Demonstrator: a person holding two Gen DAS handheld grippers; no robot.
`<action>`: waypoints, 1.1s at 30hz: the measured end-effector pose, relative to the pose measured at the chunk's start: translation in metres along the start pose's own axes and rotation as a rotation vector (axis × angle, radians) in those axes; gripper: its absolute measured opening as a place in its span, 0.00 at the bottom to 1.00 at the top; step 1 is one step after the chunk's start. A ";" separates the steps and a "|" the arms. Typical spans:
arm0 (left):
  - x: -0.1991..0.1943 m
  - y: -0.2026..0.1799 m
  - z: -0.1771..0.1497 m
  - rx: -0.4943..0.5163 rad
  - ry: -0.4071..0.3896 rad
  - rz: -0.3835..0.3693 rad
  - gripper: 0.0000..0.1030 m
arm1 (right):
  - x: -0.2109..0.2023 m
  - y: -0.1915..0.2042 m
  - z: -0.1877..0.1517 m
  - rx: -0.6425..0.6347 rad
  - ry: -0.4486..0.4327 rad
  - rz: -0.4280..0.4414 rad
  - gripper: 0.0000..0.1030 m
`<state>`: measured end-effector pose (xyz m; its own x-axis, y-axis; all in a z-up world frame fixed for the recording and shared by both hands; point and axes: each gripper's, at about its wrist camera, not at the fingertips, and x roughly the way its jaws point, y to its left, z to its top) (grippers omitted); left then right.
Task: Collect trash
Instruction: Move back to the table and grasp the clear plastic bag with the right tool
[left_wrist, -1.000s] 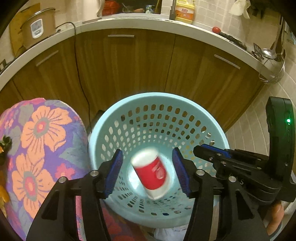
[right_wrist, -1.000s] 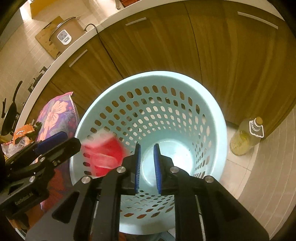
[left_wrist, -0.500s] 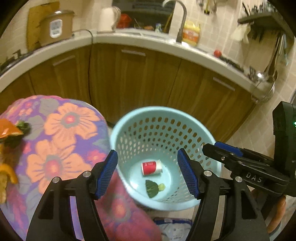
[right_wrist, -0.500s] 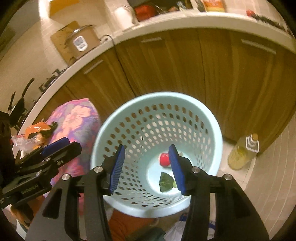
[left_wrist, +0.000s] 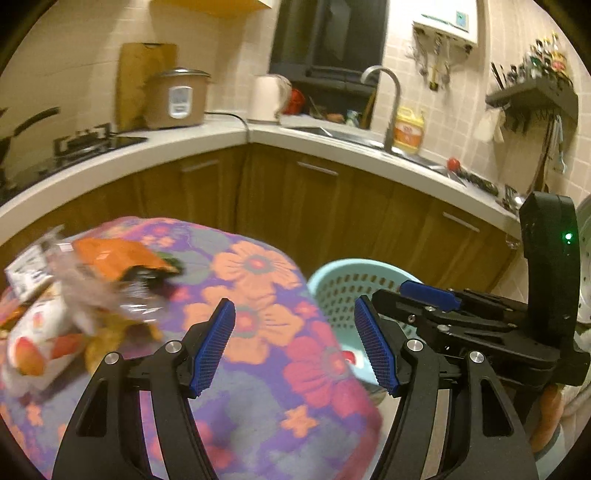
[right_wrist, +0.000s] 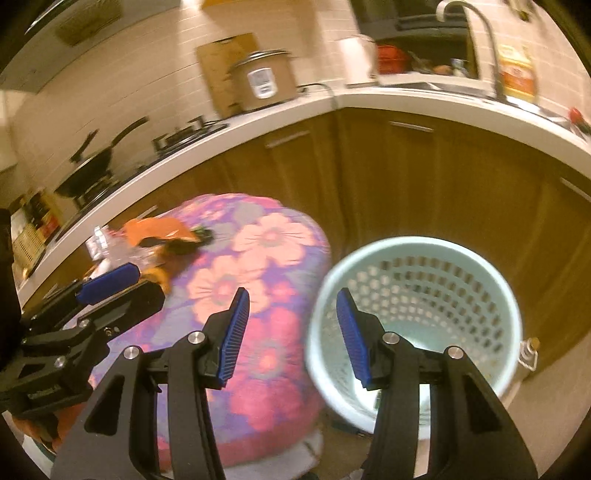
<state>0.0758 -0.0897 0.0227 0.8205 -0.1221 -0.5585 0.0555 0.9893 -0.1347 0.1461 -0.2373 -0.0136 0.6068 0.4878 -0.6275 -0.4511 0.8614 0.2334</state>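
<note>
A light blue perforated basket (right_wrist: 480, 280) stands on the floor to the right of a flowered table (right_wrist: 258, 295); it also shows in the left wrist view (left_wrist: 347, 291), with a red bit of the cup (left_wrist: 351, 357) inside. A blurred heap of trash lies on the table's left: an orange wrapper (left_wrist: 114, 254), clear plastic (left_wrist: 99, 291) and a white packet (left_wrist: 33, 332); the wrapper also shows in the right wrist view (right_wrist: 155, 229). My left gripper (left_wrist: 297, 347) is open and empty above the table edge. My right gripper (right_wrist: 291, 336) is open and empty between table and basket.
Wooden cabinets under a white counter (left_wrist: 221, 136) curve behind. A rice cooker (left_wrist: 177, 98), a kettle (left_wrist: 267, 98), a sink tap (left_wrist: 388, 96) and a yellow bottle (left_wrist: 408, 129) stand on it. A pan (right_wrist: 92, 173) sits on the stove. An oil bottle (right_wrist: 528, 354) stands by the basket.
The red cup dropped from my left gripper into the basket. Both grippers then rose and swung left toward the table. My right gripper opened.
</note>
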 end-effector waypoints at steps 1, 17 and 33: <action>-0.007 0.008 0.000 -0.007 -0.012 0.016 0.63 | 0.003 0.010 0.001 -0.016 0.002 0.013 0.44; -0.083 0.160 -0.008 -0.270 -0.119 0.230 0.65 | 0.052 0.152 0.020 -0.276 0.009 0.146 0.56; -0.060 0.239 0.009 -0.374 -0.032 0.261 0.71 | 0.103 0.193 0.026 -0.369 0.032 0.115 0.44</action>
<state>0.0453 0.1550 0.0310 0.7972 0.1358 -0.5882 -0.3599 0.8892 -0.2825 0.1388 -0.0168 -0.0141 0.5204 0.5685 -0.6372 -0.7237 0.6896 0.0242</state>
